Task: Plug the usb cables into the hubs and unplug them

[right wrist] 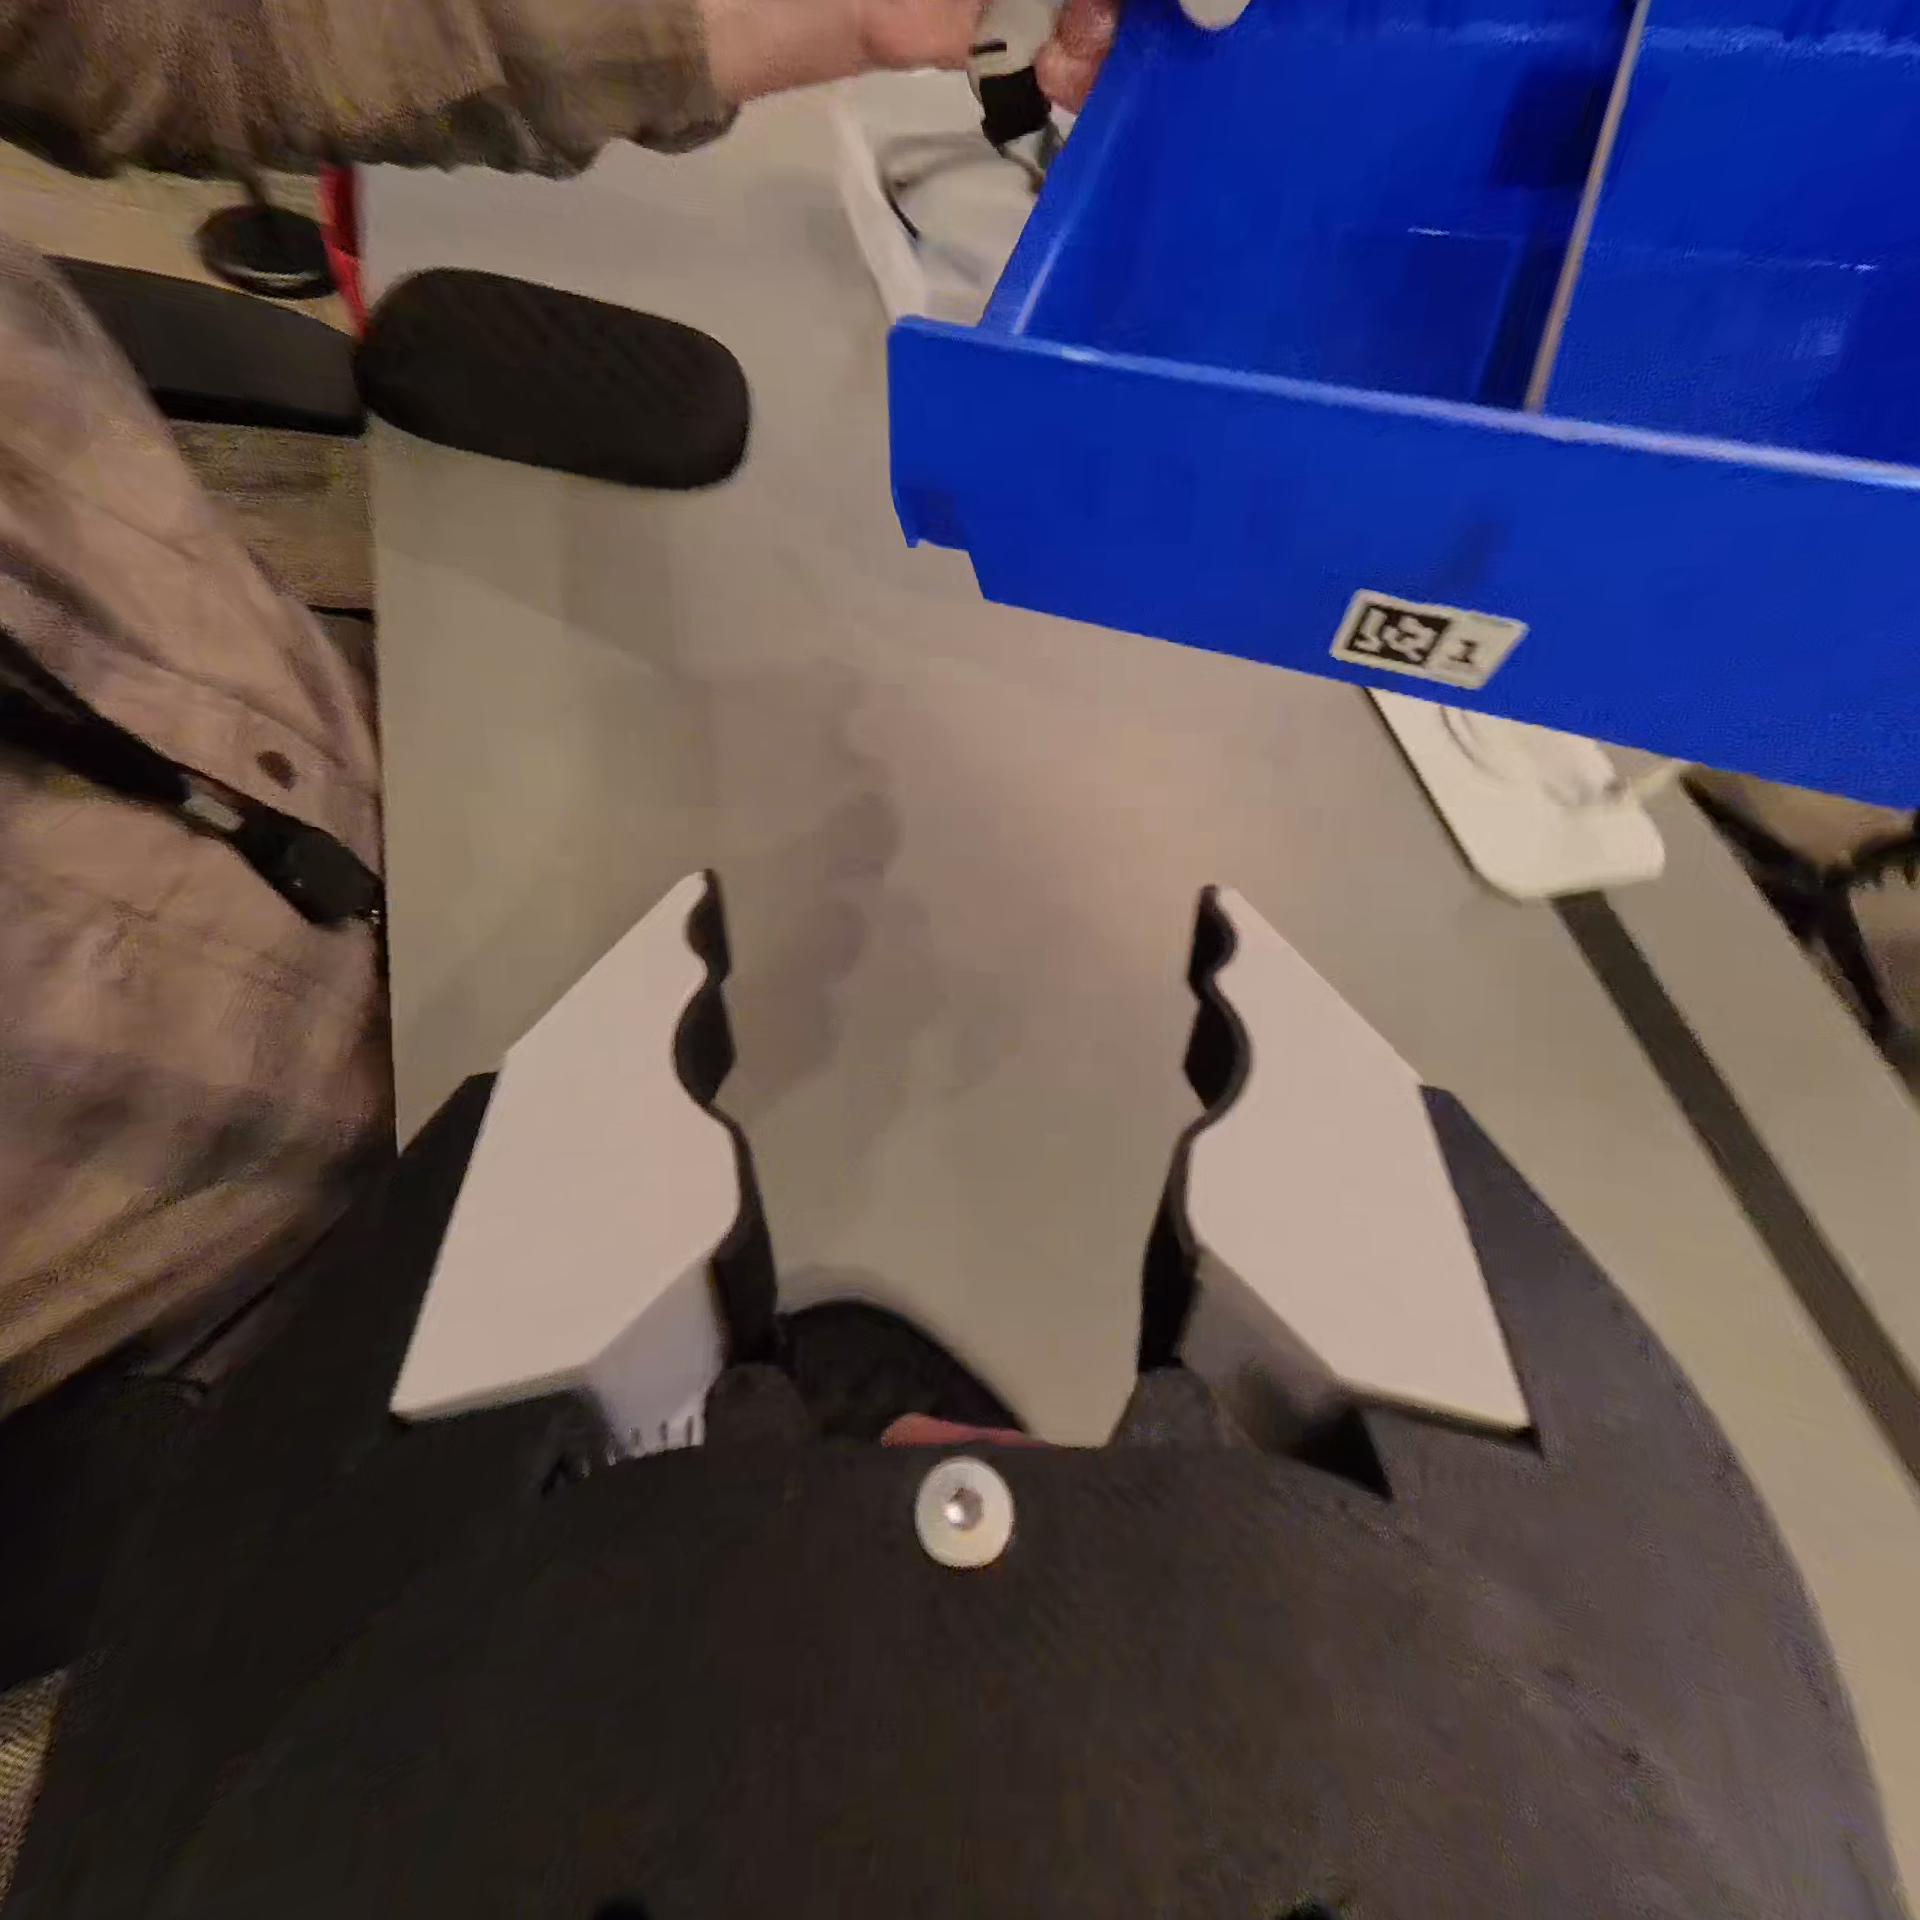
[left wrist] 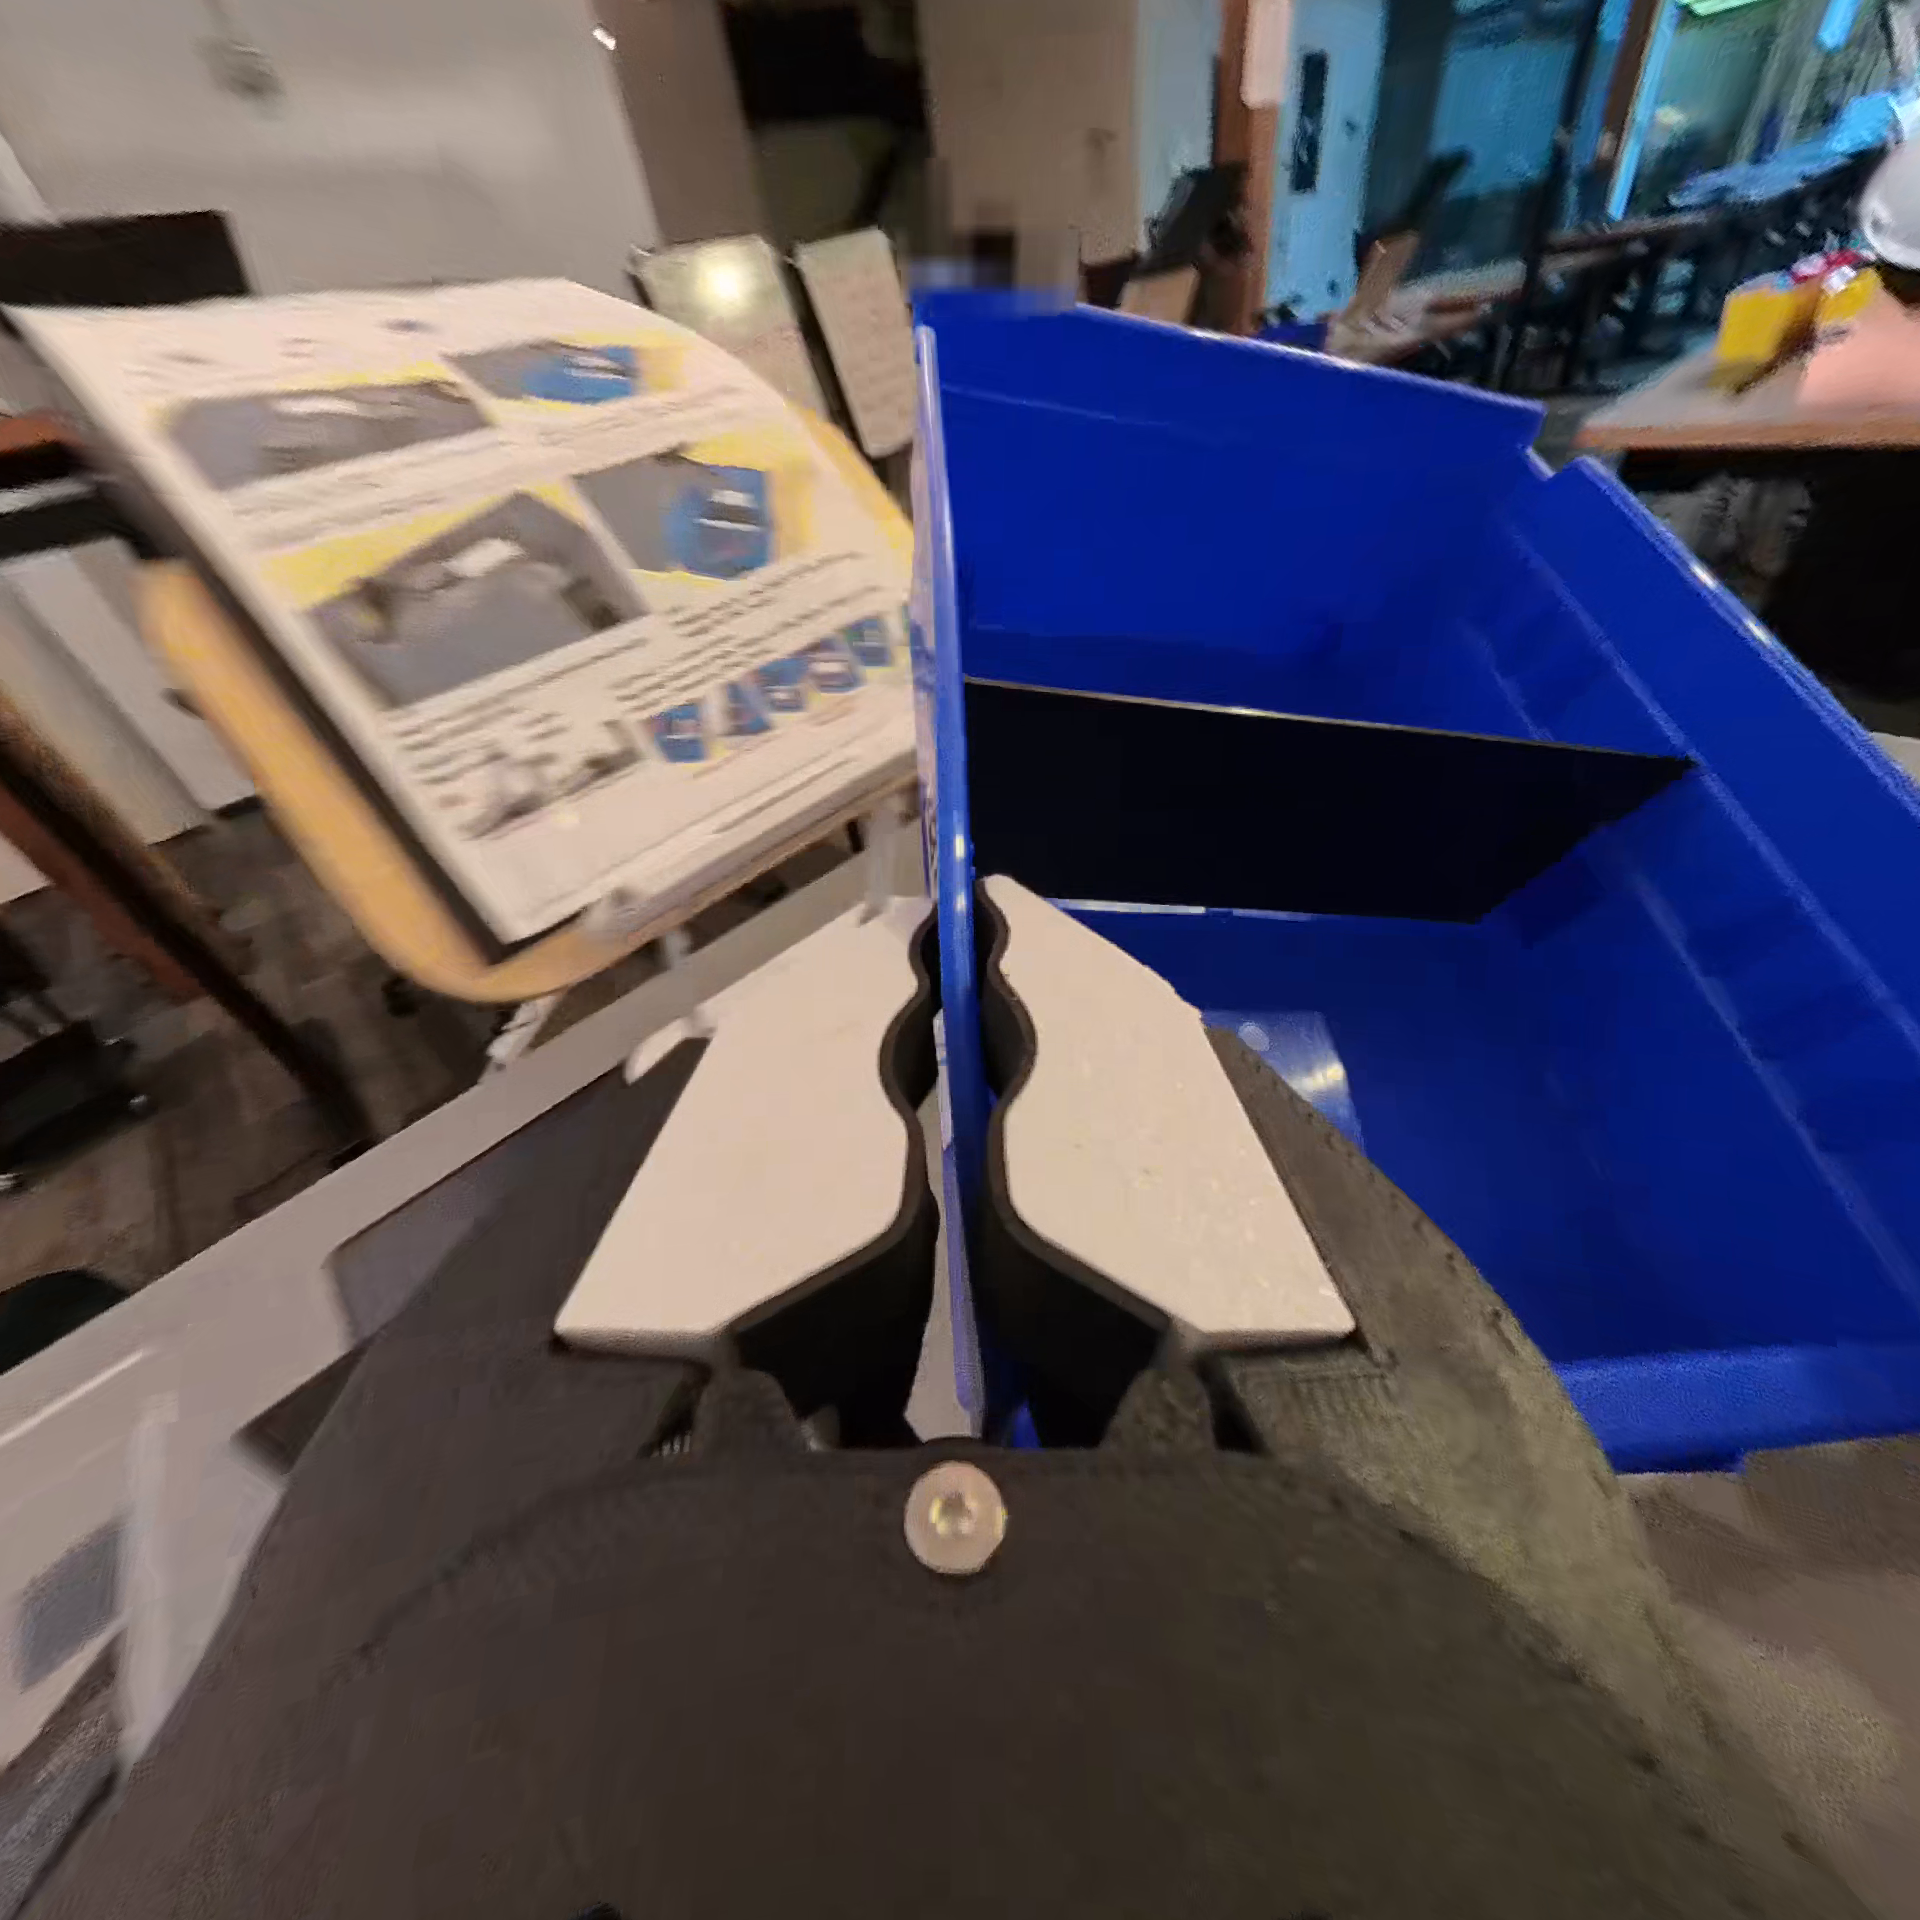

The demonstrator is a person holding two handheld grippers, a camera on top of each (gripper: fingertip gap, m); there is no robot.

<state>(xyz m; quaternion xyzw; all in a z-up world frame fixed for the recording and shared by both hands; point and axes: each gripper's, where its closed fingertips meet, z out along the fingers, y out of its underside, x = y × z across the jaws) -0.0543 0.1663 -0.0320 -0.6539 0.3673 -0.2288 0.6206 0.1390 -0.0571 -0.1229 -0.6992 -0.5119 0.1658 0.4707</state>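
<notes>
At the bin's left wall, the left tool is clamped on the thin blue edge, one finger outside and one inside. The bin is blue, with a black divider across it splitting it into two compartments; what shows of both looks bare. It sits tilted in the left wrist view. To its left, a printed sheet with photos rests on a slanted wooden stand; the sheet is blurred.

In the right wrist view the right tool has its fingers well apart, holding nothing, over the grey tabletop. The bin lies ahead and to the right, a small white sticker on its near wall. A white tray-like thing shows under the bin's near edge. At the upper left, a sleeve reaches toward the bin's far corner, and a black padded armrest lies beside the tabletop.

No USB cables or hubs can be made out in either view.
</notes>
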